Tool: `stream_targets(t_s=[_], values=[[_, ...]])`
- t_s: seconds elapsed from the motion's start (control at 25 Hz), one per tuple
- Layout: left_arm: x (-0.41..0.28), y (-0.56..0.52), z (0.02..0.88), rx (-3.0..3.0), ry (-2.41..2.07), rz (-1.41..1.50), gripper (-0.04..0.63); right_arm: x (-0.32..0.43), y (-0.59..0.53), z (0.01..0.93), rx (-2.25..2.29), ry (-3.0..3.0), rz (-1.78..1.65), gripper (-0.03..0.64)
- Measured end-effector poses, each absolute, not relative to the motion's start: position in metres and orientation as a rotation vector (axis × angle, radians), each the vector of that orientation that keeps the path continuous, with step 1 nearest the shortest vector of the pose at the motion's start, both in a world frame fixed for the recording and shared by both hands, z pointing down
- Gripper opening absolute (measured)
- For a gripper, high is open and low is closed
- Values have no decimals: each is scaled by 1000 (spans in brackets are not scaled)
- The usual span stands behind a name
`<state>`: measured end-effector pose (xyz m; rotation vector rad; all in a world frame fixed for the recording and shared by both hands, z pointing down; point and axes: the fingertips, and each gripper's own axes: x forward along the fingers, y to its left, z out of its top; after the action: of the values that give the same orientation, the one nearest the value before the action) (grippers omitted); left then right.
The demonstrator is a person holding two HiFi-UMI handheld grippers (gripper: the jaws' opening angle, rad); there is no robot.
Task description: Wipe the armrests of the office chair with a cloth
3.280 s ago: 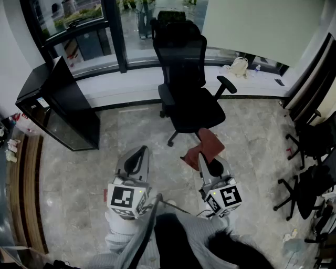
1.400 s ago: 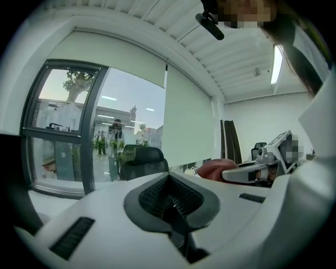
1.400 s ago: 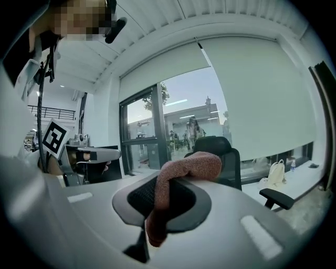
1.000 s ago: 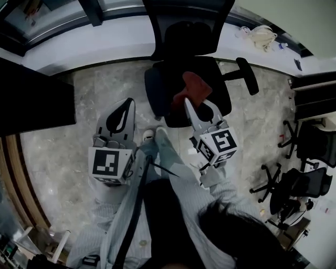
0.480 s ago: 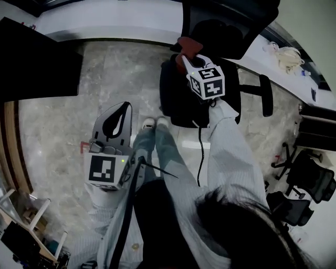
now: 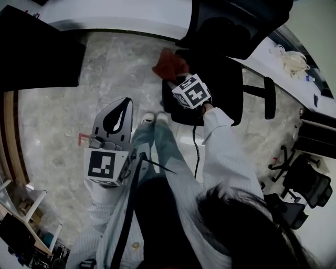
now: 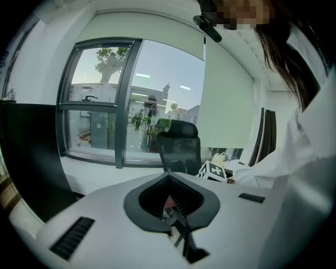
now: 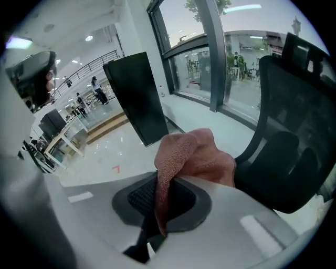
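Note:
The black office chair point(image 6: 231, 47) stands just ahead of me, its right armrest point(image 6: 269, 97) in plain sight. The left armrest is hidden under my right gripper point(image 6: 176, 78), which is shut on a reddish-brown cloth point(image 6: 168, 64) at the seat's left edge. In the right gripper view the cloth point(image 8: 194, 155) bunches out of the shut jaws, with the chair back point(image 8: 294, 126) close on the right. My left gripper point(image 6: 125, 101) is shut and holds nothing, low over the floor to the chair's left. In the left gripper view the chair point(image 7: 178, 147) shows beyond the left gripper point(image 7: 169, 179).
A black cabinet point(image 6: 37, 52) stands at the left. A white window ledge point(image 6: 131, 16) runs behind the chair, with a pale bag point(image 6: 294, 58) on it. More office chairs point(image 6: 310, 184) crowd the right. My own legs and shoes point(image 6: 149, 120) are right before the seat.
My right gripper has dropped and swung left with the cloth, from over the seat to the chair's left edge. The left gripper has sunk a little.

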<state>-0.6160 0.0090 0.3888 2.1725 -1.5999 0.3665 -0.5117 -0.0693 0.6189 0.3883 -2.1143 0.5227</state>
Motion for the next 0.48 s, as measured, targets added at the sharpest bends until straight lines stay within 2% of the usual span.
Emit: stream_targets(t_s=[0.48], values=[[-573, -10, 386, 2262, -1486, 325, 4, -476, 68, 598, 268, -2151, 659, 25]])
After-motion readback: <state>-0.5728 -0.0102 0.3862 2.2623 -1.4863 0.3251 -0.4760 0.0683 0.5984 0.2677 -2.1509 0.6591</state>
